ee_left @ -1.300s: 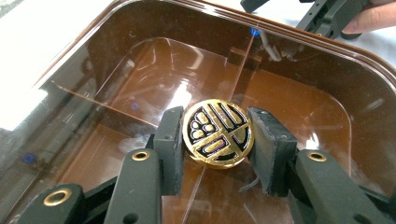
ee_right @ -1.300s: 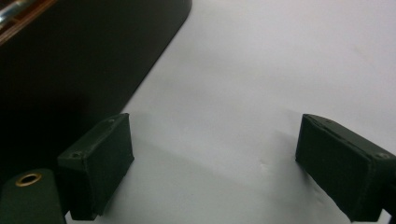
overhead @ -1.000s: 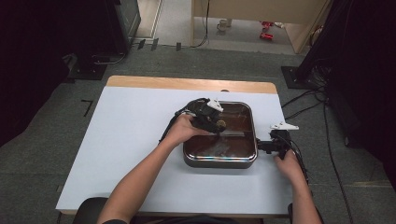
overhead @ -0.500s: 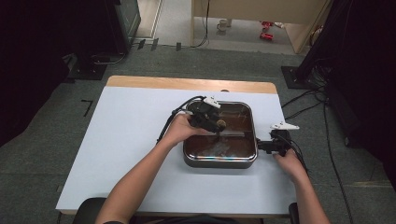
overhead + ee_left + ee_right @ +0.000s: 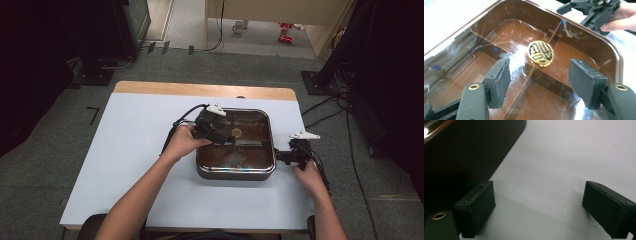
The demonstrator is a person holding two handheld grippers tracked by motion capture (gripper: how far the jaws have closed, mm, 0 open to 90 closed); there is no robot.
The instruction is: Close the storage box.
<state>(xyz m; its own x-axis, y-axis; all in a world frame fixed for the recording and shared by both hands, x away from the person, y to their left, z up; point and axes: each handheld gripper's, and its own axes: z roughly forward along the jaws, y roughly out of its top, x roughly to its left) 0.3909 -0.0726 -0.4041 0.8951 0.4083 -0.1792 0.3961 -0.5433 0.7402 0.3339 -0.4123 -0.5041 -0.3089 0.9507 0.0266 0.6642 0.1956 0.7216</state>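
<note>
Pan (image 5: 235, 170): a square electric cooking pan with rounded corners, a dark outer wall and a bright metal rim, standing on the right half of the table (image 5: 135, 150). A transparent brown-tinted lid (image 5: 584, 37) covers it; the lid surface is glossy and carries reflections and pale smears. A round gold emblem (image 5: 540, 53) with a cut-out pattern sits at the lid's centre, on a dark bar-shaped handle that runs across the lid.

Left gripper (image 5: 544, 82): jaws are wide apart, holding nothing. Both black pads are blocky with a matt, slightly rough face, and brass-coloured fasteners show at their bases. The jaws hang just above the lid, one on each side of the handle bar, with the emblem just beyond them. In the high view the left hand (image 5: 182, 142) holds this gripper over the pan's left portion.

Right gripper (image 5: 537, 207): jaws are wide apart, holding nothing, set low over the bare table surface. The pan's dark wall lies just beside the left pad in this view. In the high view the right hand (image 5: 309, 176) holds this gripper against the pan's right side.

Table: a smooth, matt, pale top with a wooden strip along its far edge.
</note>
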